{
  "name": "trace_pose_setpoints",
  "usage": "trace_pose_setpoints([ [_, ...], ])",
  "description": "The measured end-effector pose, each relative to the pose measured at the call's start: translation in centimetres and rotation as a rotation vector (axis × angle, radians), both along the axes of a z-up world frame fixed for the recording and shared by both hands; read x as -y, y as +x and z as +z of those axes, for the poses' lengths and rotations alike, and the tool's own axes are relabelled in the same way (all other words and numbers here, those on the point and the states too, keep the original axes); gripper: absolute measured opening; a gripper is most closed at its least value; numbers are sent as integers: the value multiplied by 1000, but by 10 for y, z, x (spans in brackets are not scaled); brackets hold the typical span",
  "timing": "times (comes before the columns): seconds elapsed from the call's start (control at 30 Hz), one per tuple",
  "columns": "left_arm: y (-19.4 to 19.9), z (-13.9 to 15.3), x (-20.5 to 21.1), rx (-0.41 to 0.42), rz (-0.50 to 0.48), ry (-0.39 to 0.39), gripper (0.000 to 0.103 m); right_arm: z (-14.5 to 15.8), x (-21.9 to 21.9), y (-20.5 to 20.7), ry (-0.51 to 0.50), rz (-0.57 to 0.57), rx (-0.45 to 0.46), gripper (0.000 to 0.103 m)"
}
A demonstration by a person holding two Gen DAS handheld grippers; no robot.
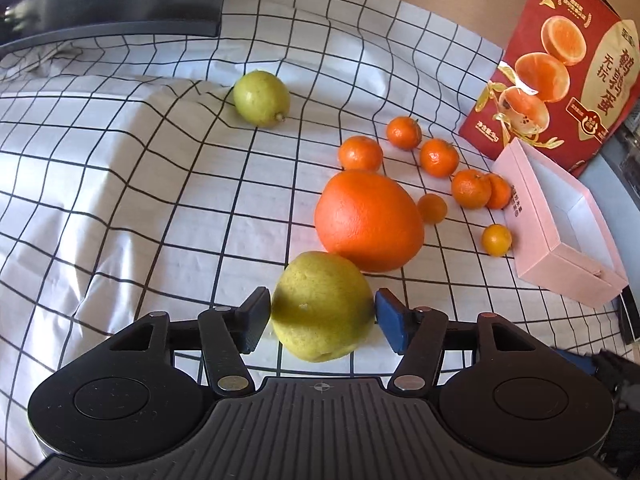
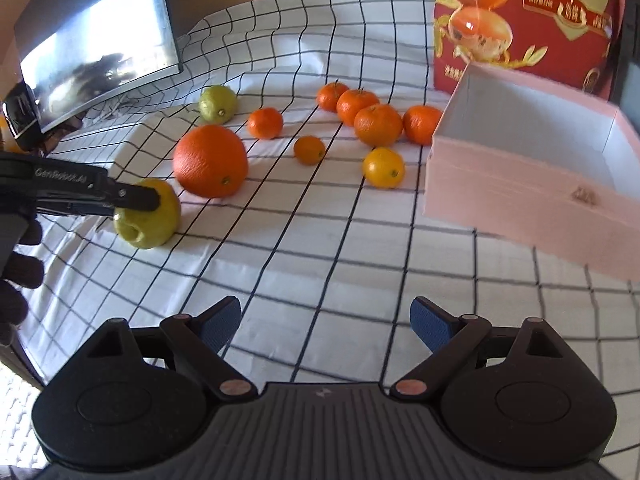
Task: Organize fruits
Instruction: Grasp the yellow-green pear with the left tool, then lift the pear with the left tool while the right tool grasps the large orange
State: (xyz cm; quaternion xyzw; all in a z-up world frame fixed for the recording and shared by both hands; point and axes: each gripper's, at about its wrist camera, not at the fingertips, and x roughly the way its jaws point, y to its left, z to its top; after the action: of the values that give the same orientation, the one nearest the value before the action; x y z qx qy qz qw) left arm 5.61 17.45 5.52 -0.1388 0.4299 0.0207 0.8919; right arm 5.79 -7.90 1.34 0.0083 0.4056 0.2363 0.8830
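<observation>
Just between the wide-spread jaws of the left gripper point(image 1: 322, 316) sits a yellow-green lemon point(image 1: 323, 306) on the checked cloth point(image 1: 160, 200) — neither pad clearly pressing it, the large orange point(image 1: 369, 220) right behind it — while the right gripper point(image 2: 325, 326) hangs open, angled downward, over bare cloth.

A white black-gridded cloth point(image 1: 160, 184) covers the surface; a red printed carton point(image 1: 560, 60) stands behind, a dark monitor point(image 2: 100, 40) opposite.
</observation>
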Motion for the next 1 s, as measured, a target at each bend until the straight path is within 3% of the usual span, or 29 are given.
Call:
trace_pose_setpoints([
  [0.13, 0, -2, 1, 16, 13, 1, 65, -3, -1, -1, 9, 14, -14, 93],
  [0.37, 12, -17, 2, -66, -4, -39, 67, -5, 0, 3, 21, 16, -20, 93],
  [0.57, 6, -20, -1, -39, 6, -66, 66, -7, -1, 1, 16, 46, -10, 98],
  [0.7, -7, -19, 2, -18, -8, -43, 66, -8, 0, 3, 42, 46, -23, 103],
  [0.83, -21, -18, -1, -4, 0, -17, 66, -7, -8, 3, -3, 48, -15, 103],
  [0.9, -27, -18, -6, 2, 21, -6, 66, -8, -14, 3, -44, 77, 1, 102],
  [1.0, -33, -18, -17, 10, 67, -11, 66, -5, -21, 6, -61, 103, 33, 93],
])
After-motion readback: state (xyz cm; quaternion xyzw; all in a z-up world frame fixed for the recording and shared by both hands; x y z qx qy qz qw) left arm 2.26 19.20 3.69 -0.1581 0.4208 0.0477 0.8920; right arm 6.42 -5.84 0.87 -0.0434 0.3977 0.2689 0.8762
